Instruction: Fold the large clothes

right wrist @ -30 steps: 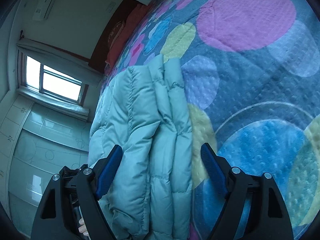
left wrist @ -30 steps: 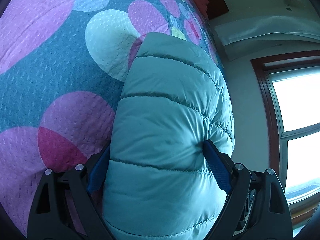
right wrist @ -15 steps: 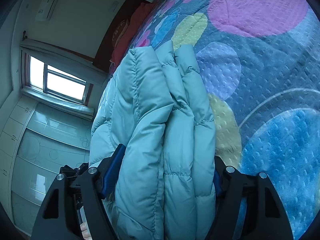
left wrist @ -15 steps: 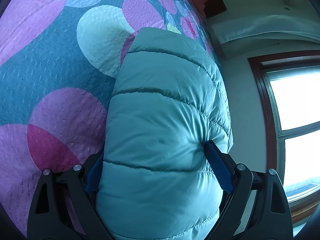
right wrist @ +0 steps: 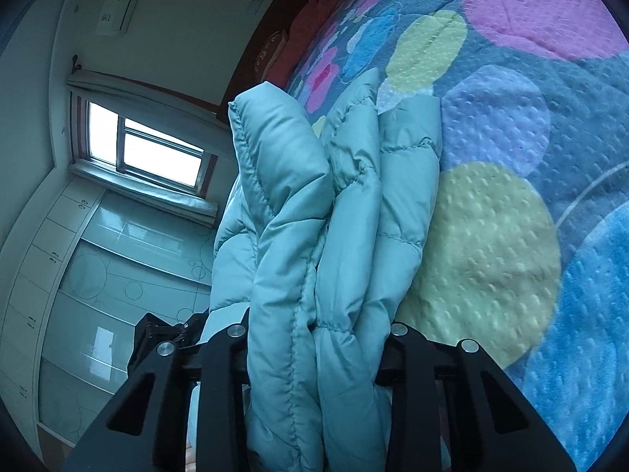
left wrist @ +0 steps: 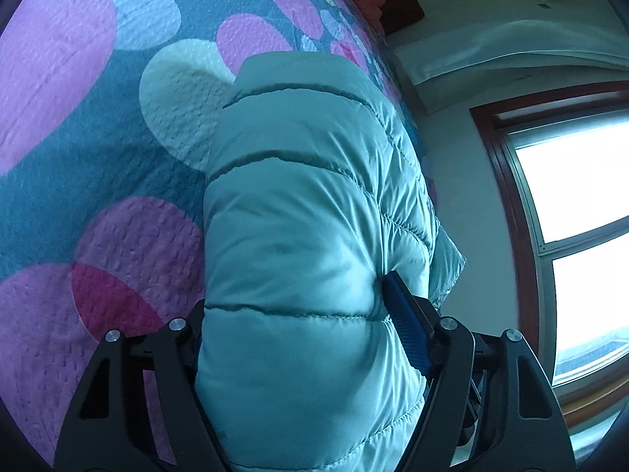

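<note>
A light teal quilted puffer jacket (left wrist: 310, 212) lies folded in thick layers on the bed. In the left wrist view my left gripper (left wrist: 293, 324) is shut on the jacket's bulky edge, the blue pad (left wrist: 405, 330) pressing into the padding. In the right wrist view the same jacket (right wrist: 338, 236) hangs in several stacked folds, and my right gripper (right wrist: 320, 338) is shut on those layers, its pads hidden by the fabric. The jacket's near end is lifted off the bedspread in both views.
The bedspread (left wrist: 98, 126) is blue with big pink, white, yellow and blue circles (right wrist: 511, 157). A window (left wrist: 578, 216) and wall lie beyond the bed's edge. A red pillow (right wrist: 298, 39) and dark headboard sit at the far end; cabinets (right wrist: 98, 255) stand by the window.
My right gripper was open around the folded jacket and has closed on it. Both grippers have raised the jacket's near end slightly.
</note>
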{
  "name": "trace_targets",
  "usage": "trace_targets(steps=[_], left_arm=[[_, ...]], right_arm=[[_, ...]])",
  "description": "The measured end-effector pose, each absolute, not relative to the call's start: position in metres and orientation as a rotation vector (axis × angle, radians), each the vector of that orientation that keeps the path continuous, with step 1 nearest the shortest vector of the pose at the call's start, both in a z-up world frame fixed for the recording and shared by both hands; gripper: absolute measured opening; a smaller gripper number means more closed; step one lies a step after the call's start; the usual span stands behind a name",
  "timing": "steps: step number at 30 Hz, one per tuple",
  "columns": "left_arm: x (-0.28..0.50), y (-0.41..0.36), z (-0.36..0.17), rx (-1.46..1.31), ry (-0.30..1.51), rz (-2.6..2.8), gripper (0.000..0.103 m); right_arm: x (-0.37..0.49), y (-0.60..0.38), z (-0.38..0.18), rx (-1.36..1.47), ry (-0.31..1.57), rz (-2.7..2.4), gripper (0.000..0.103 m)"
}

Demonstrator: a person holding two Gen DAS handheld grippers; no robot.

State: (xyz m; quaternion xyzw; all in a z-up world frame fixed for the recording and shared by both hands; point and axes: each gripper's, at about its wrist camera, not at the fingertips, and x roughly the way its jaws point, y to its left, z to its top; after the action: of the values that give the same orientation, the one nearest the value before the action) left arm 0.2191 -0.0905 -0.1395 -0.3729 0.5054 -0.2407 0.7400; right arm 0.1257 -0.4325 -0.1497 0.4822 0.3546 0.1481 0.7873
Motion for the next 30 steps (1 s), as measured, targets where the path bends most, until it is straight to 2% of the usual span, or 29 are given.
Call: trace_targets(steps=[9,17,22,27,30], left_arm=[[0.240,-0.041,-0.113,-0.809,1.021,-0.484,0.072],[0.265,0.018,-0.133,-0.846,1.013,-0.394,0.072],[0.275,0.027,-0.152,-0.859,1.041,-0.377,0.073],[0.278,0.028,-0.148,-0.844,1.036,-0.410,0.074],[0.280,0.039,-0.148,-0.895,1.041,-0.432,0.075]], right_arm=[[0.188,-0.381,-0.148,1.054,0.773,0.422,0.032],[0.231,-0.341,-0.159,1.041,0.818,0.478,0.032],[0.235,-0.347,-0.168,1.031,0.838,0.459,0.032],[0.236,-0.351,-0.158,0.954,0.876,0.433,0.046],[0.238,-0.354,-0.150,0.888,0.895,0.406,0.063]])
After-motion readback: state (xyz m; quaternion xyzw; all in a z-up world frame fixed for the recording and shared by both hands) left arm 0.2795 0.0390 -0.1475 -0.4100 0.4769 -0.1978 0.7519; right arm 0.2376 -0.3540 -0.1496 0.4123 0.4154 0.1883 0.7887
